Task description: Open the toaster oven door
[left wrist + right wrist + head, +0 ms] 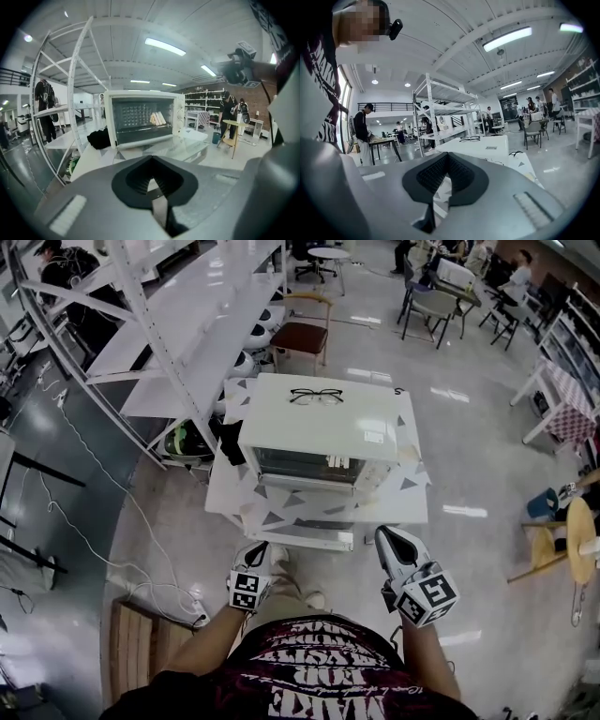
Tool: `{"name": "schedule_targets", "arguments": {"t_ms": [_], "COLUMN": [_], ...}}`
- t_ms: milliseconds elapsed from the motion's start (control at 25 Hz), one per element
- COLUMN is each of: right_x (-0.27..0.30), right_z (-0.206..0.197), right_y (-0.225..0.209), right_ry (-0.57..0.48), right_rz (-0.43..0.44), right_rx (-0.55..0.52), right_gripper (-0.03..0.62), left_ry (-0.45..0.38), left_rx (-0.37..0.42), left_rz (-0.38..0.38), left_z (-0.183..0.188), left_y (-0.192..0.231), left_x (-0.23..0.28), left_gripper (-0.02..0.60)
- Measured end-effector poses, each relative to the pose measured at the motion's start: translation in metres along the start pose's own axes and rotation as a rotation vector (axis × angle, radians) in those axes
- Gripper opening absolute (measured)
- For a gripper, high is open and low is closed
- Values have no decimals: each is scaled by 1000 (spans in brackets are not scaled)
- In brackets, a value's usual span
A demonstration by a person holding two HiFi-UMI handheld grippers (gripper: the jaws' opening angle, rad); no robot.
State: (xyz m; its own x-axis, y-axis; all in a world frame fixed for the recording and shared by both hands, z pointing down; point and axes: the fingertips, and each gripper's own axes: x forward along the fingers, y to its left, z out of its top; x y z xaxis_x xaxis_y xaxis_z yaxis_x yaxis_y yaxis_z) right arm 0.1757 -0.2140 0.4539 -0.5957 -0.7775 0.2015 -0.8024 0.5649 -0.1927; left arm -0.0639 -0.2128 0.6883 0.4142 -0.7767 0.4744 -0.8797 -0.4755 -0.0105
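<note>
Toaster oven (314,432) stands on a white table (230,493), with glasses (315,396) lying on its top. The left gripper (257,549) and the right gripper (383,534) hover apart from it, just before the table's near edge. Both have their jaws pressed together and hold nothing.

Black shirt (309,681), grey left gripper (257,550), right gripper (387,534)
</note>
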Motion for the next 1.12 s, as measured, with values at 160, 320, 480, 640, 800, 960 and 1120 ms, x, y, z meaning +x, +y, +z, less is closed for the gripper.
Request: {"name": "schedule_targets", "arguments": {"t_ms": [160, 320, 480, 640, 800, 960, 1120], "right_x": [4, 8, 10, 11, 12, 13, 11], "right_z": [1, -1, 5, 12, 22, 30, 43], "right_y": [0, 2, 5, 8, 13, 18, 22], "right_ry": [-5, -9, -22, -36, -47, -61, -86], "right_rz": [-18, -14, -15, -23, -24, -15, -2], "right_rx": [-49, -42, -55, -75, -97, -105, -93], "right_gripper": [23, 23, 23, 23, 23, 23, 23], "left_ry": [-66, -138, -190, -226, -260, -303, -344], "left_rx": [-6, 8, 7, -3, -10, -14, -16], "left_rz": [-15, -15, 11, 32, 46, 41, 21], "left_z": [46, 90, 130, 162, 191, 220, 245], "left_y": [0, 2, 9, 12, 14, 14, 9], "left_x": [-12, -26, -41, -59, -75, -89, -104], "left_gripper": [1, 1, 1, 1, 1, 1, 1]}}
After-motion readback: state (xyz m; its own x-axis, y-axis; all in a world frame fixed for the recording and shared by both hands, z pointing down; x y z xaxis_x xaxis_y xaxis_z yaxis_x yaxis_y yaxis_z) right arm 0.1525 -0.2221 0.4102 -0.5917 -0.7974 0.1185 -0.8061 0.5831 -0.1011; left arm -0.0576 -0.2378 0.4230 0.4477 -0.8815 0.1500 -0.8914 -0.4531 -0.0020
